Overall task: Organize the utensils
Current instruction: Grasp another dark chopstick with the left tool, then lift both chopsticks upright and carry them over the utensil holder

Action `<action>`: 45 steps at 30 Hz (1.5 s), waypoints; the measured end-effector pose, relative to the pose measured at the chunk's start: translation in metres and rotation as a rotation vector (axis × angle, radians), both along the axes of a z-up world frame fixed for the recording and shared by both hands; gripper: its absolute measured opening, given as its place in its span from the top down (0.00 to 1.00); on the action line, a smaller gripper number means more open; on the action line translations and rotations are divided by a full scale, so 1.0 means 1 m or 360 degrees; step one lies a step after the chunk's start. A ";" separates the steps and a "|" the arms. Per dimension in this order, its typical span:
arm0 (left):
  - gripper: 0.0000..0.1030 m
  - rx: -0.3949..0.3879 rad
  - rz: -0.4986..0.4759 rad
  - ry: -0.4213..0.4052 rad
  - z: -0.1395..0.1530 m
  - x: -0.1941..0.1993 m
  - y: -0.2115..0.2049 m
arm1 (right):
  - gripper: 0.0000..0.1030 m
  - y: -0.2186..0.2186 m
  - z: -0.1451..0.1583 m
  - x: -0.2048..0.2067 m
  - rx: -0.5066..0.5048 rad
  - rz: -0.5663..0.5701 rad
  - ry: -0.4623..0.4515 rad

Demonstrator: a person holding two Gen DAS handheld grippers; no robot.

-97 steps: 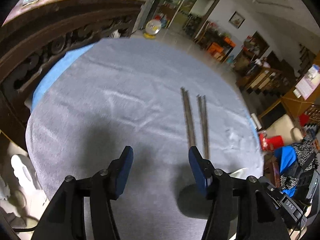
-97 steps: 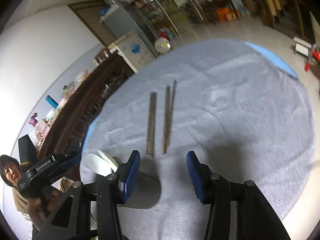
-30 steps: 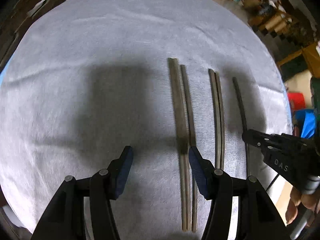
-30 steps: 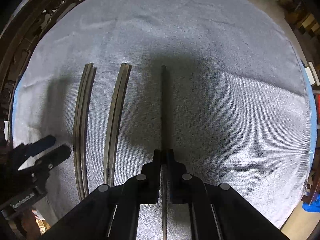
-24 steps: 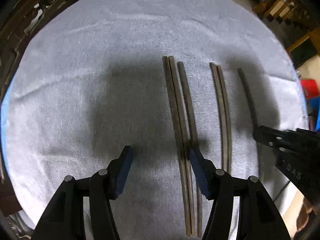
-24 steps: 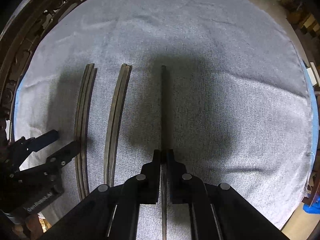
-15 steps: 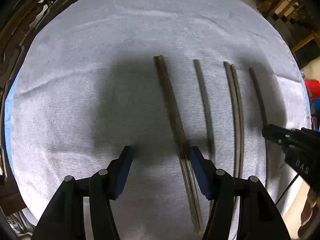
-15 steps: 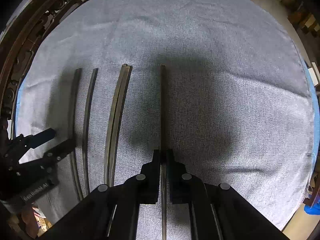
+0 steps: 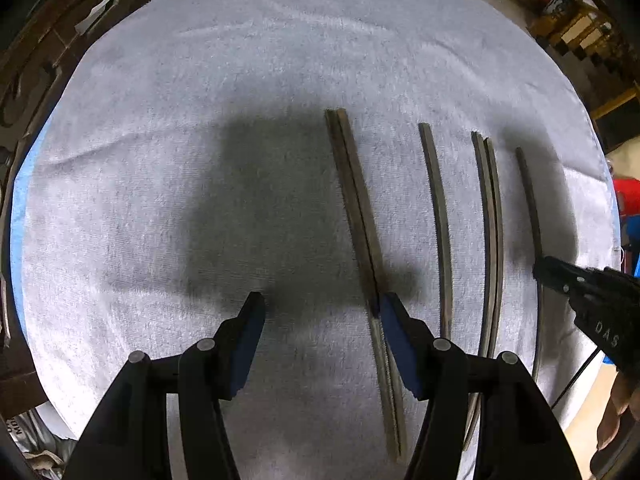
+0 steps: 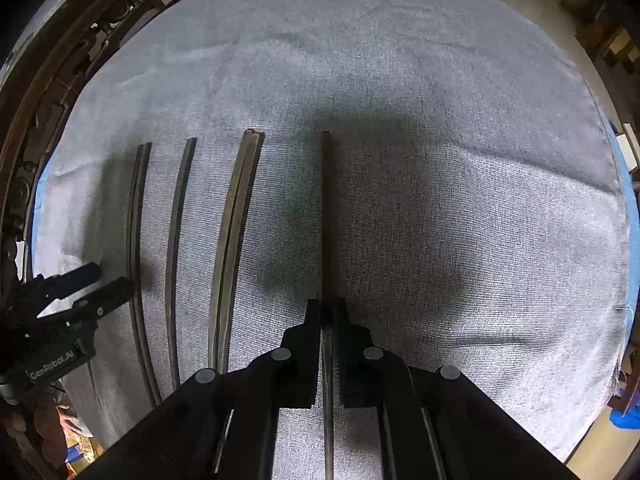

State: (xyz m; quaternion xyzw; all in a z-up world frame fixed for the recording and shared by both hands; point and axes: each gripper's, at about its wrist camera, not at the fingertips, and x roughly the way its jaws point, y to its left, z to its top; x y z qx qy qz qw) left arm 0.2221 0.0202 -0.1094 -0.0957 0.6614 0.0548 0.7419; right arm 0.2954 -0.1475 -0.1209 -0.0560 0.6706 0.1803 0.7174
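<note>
Held chopstick (image 10: 325, 216) — near end cut off by the frame's bottom edge.

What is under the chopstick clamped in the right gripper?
The grey cloth lies beneath the chopstick, dark with shadow. The right gripper is shut on its near part, so whether that part touches the cloth is hidden, as is the table under the cloth.

White letters "DAS" stand on the black body of the right gripper (image 9: 538, 270), seen off to the right of the left gripper's fingers; white "GenRobot.AI" runs along the black body of the left gripper (image 10: 106, 278), seen to the left of the right gripper's fingers; nothing else is legible.
</note>
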 end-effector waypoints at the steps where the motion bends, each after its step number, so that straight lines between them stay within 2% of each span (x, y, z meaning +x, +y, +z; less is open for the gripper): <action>1: 0.40 0.0002 0.0009 0.0007 -0.001 0.001 -0.004 | 0.92 -0.001 0.001 0.000 0.0001 0.0000 0.0001; 4: 0.42 -0.0007 0.0037 0.0033 0.001 0.005 -0.010 | 0.92 -0.004 0.003 0.000 -0.0008 0.0005 0.0006; 5: 0.46 -0.0026 0.0053 0.0041 0.002 0.007 -0.011 | 0.92 -0.004 0.004 0.000 -0.0011 0.0008 0.0007; 9: 0.47 -0.0033 0.0057 0.0049 0.004 0.008 -0.008 | 0.92 -0.006 0.005 0.000 0.0006 0.0006 0.0009; 11: 0.47 -0.0049 0.0067 0.0048 -0.005 0.004 0.010 | 0.92 -0.007 0.005 -0.001 0.0008 0.0008 0.0009; 16: 0.48 0.0004 0.0058 0.0063 -0.004 0.002 0.009 | 0.92 -0.005 0.004 0.000 0.0003 0.0012 0.0011; 17: 0.54 0.0037 0.0056 0.0071 -0.007 0.002 0.003 | 0.92 -0.006 0.003 0.000 0.0004 0.0012 0.0012; 18: 0.67 0.0083 0.0033 0.0077 -0.006 0.003 0.000 | 0.92 -0.007 0.003 0.000 0.0013 0.0011 0.0013; 21: 0.89 0.0059 -0.0058 0.0126 -0.002 0.009 -0.009 | 0.93 -0.006 0.001 0.001 -0.0005 0.0020 0.0032; 27: 0.94 -0.0003 -0.0188 0.0229 -0.008 0.022 -0.002 | 0.93 0.002 -0.003 0.008 -0.0094 0.0067 0.0097; 32: 0.94 0.0047 -0.0344 0.0319 -0.020 0.027 -0.003 | 0.93 0.024 -0.008 0.013 -0.0222 0.0195 0.0185; 35: 0.94 0.0049 -0.0331 0.0363 -0.022 0.035 -0.008 | 0.93 0.034 -0.011 0.021 -0.0266 0.0209 0.0265; 39: 0.94 0.0084 -0.0359 0.0339 -0.020 0.045 -0.012 | 0.92 0.046 -0.014 0.029 -0.0327 0.0228 0.0287; 42: 0.95 0.0038 -0.0317 0.0317 -0.016 0.041 -0.007 | 0.94 0.047 -0.013 0.028 -0.0310 0.0201 0.0275; 45: 0.95 -0.0023 -0.0243 0.0275 -0.013 0.020 0.013 | 0.94 0.036 -0.007 0.019 -0.0238 0.0138 0.0253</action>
